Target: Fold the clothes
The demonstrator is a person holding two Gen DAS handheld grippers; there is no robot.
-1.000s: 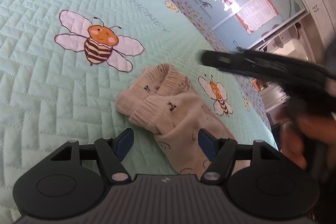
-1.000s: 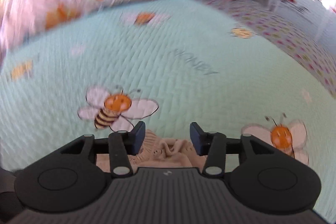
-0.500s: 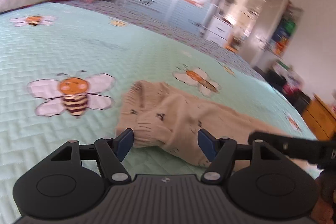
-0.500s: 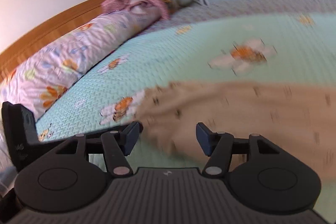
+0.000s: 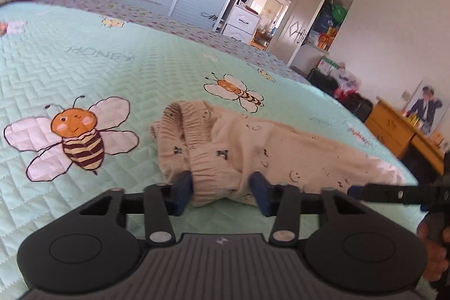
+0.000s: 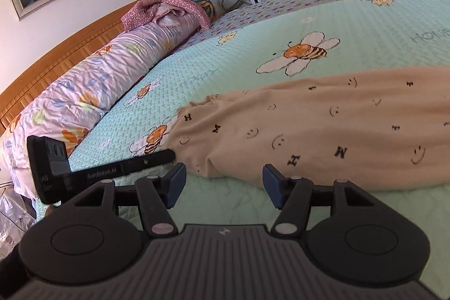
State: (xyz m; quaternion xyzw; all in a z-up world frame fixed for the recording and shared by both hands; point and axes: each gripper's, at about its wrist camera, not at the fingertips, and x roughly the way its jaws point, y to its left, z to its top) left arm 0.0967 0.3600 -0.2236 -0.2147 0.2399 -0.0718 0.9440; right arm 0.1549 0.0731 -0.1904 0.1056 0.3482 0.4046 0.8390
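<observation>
while beige trousers [image 5: 253, 148] lie on bedspread [image 5: 112, 69], left hand-held gripper [image 5: 222, 189] just closing, pinches waistband; right hand-held gripper [image 6: 223, 183] gapes, empty.

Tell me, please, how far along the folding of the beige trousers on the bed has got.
Nothing looks folded yet: the beige trousers lie stretched out on the bee-print quilt. In hand: the left gripper has just been closing around the gathered elastic band at the trousers' near end, while the right gripper stands open just short of the fabric. Every fold remains to be made.
</observation>
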